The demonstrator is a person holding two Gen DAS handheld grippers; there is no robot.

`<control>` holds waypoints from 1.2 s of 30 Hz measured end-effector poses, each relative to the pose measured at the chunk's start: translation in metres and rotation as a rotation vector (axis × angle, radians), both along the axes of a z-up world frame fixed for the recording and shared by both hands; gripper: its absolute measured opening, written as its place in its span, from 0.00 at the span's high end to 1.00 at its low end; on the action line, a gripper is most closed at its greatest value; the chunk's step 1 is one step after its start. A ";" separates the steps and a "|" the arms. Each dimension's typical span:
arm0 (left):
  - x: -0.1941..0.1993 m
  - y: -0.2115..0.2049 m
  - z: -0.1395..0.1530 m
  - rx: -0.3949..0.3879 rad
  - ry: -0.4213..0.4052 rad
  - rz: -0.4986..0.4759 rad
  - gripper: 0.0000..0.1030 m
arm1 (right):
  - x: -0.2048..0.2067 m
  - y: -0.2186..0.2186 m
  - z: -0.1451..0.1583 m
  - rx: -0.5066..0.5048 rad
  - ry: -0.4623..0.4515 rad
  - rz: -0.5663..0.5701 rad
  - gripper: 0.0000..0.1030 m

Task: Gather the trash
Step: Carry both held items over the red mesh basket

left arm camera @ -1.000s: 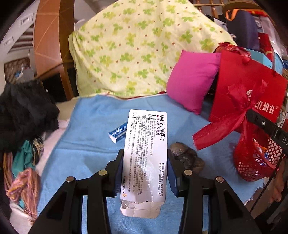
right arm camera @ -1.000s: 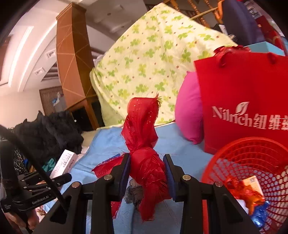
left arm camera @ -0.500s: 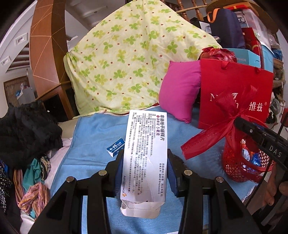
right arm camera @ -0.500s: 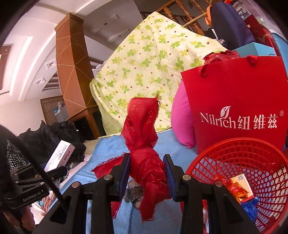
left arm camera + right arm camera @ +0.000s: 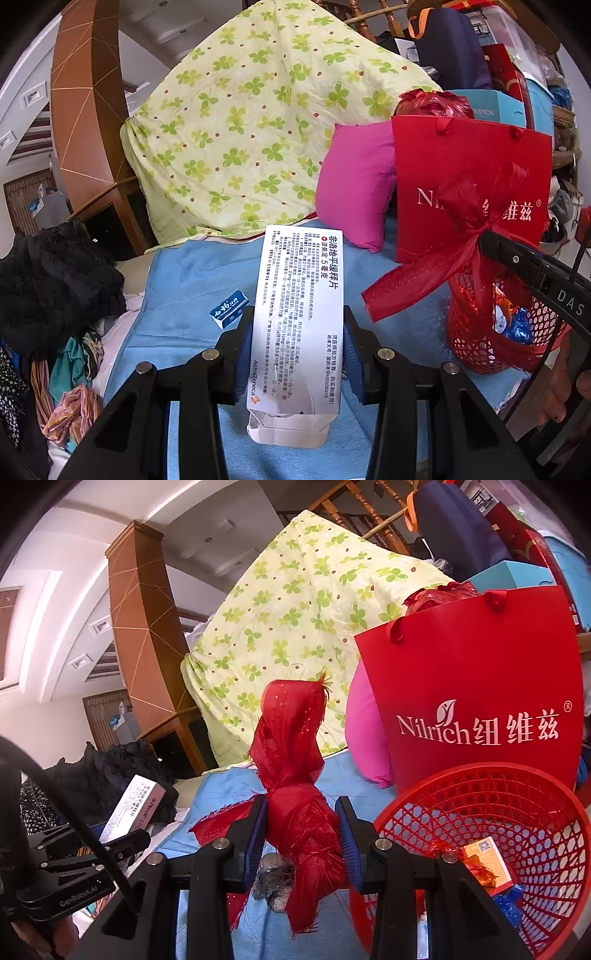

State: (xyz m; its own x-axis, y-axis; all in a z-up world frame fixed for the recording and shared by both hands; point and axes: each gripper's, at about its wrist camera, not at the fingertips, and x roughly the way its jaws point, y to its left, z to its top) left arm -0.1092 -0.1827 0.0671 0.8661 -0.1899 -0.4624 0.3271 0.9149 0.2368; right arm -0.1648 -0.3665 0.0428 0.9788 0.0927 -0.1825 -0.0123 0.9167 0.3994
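Already both loads are up over the blue bed: the left tool (image 5: 297, 354) is clamped across a light, crushable carton (image 5: 301, 314), the right tool (image 5: 301, 830) squeezes a limp ribbon (image 5: 295, 775) at its knot – basket (image 5: 517, 782) just beside.

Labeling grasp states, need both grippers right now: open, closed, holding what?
Left gripper: closed on the white medicine box.
Right gripper: closed on the red ribbon bundle.
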 end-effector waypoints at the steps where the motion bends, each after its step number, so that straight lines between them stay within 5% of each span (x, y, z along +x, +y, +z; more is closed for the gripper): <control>1: 0.000 -0.001 -0.001 0.001 0.002 -0.002 0.57 | -0.001 -0.001 0.000 0.001 0.000 0.001 0.62; 36: -0.018 -0.038 -0.008 0.045 0.001 -0.062 0.57 | -0.029 -0.024 -0.003 0.065 -0.037 -0.054 0.61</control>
